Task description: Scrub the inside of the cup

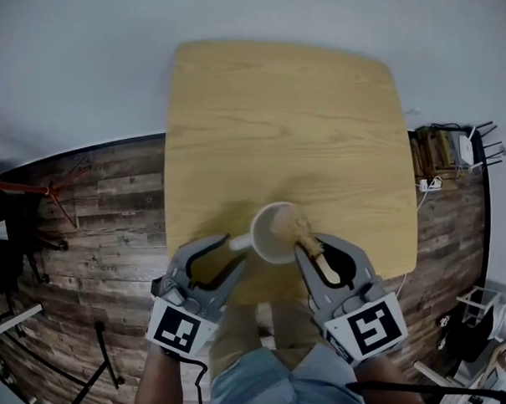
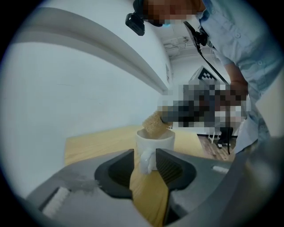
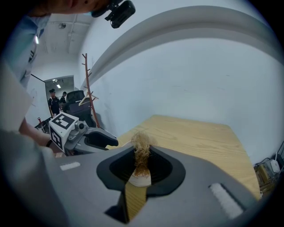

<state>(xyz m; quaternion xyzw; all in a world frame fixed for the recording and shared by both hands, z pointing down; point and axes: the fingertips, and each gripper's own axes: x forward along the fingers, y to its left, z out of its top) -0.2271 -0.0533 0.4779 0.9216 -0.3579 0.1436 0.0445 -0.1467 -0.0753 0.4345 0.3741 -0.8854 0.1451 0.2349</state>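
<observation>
A white cup point(image 1: 271, 238) stands near the front edge of the wooden table point(image 1: 282, 112), its handle point(image 1: 238, 242) pointing left. My left gripper point(image 1: 232, 248) is open, and the handle point(image 2: 146, 162) stands between its fingertips with a small gap on the left side. My right gripper point(image 1: 322, 261) is shut on the wooden handle point(image 3: 133, 199) of a brush. The brush's tan bristle head point(image 1: 292, 227) reaches down into the cup from the right. In the left gripper view the brush head point(image 2: 154, 124) shows above the cup's rim point(image 2: 155, 137).
The table's far half is bare wood. Dark plank flooring point(image 1: 104, 237) surrounds it. A power strip with cables point(image 1: 428, 183) lies on the floor at the right, and a red coat stand point(image 1: 60, 193) is at the left. The person's legs point(image 1: 269, 380) are just below the table edge.
</observation>
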